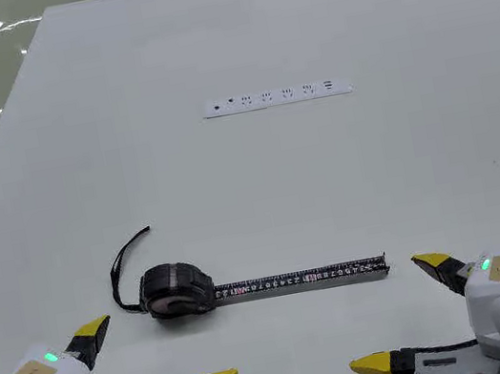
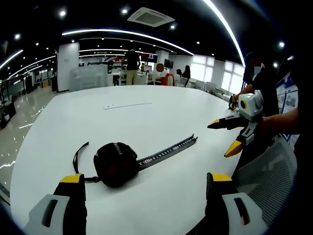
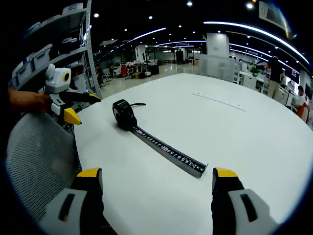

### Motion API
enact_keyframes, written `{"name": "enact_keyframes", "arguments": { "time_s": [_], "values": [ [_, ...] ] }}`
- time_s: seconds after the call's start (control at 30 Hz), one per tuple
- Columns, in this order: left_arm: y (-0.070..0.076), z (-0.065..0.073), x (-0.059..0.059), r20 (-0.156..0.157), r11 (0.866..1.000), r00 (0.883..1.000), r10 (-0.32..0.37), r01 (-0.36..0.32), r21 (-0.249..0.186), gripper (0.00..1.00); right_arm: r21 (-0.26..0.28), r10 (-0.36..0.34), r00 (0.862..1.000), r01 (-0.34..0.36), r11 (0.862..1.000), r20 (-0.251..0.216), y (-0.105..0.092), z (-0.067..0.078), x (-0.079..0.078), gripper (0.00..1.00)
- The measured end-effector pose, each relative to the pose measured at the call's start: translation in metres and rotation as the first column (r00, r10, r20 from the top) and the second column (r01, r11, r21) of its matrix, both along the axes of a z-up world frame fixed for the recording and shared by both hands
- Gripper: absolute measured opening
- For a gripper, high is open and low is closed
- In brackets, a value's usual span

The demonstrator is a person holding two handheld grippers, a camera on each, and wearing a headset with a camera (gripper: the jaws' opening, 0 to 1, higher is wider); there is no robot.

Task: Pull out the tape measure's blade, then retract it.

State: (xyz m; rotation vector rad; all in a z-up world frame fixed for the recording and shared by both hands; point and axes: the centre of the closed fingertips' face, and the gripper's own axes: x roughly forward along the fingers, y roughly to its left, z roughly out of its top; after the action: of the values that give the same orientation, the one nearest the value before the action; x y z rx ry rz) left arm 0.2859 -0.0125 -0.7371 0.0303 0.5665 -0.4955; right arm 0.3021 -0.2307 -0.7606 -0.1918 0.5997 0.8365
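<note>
Both empty and spread wide, the left gripper (image 1: 158, 353) and right gripper (image 1: 395, 311) sit near the tape measure (image 1: 176, 290) on the table (image 1: 325, 174); pinch its solid-looking case, since the blade (image 1: 300, 279) looks thin and springy.

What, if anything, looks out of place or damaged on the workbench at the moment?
Nothing looks damaged or spilled. The tape measure sits on the table with its blade pulled out straight and flat. The left hand-held gripper and the right hand-held gripper are open, clear of it.
</note>
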Motion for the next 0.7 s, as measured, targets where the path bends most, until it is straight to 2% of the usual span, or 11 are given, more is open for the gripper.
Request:
{"name": "enact_keyframes", "arguments": {
  "time_s": [0.27, 0.4, 0.7],
  "values": [
    [0.001, -0.001, 0.004, -0.006, 0.998, 0.998, 0.056, -0.056, -0.003, 1.00, 0.003, 0.014, 1.000, -0.014, 1.000, 0.002, 0.002, -0.002, 0.001, 0.94],
    [-0.001, -0.005, 0.006, -0.021, 0.998, 0.998, 0.067, -0.067, -0.012, 1.00, 0.003, 0.019, 1.000, -0.019, 1.000, -0.004, 0.003, -0.006, 0.001, 0.94],
    [-0.002, -0.010, 0.013, -0.013, 0.996, 0.996, 0.087, -0.087, 0.000, 1.00, 0.004, 0.036, 0.999, -0.036, 0.999, -0.002, 0.003, -0.012, 0.005, 0.94]
  ]
}}
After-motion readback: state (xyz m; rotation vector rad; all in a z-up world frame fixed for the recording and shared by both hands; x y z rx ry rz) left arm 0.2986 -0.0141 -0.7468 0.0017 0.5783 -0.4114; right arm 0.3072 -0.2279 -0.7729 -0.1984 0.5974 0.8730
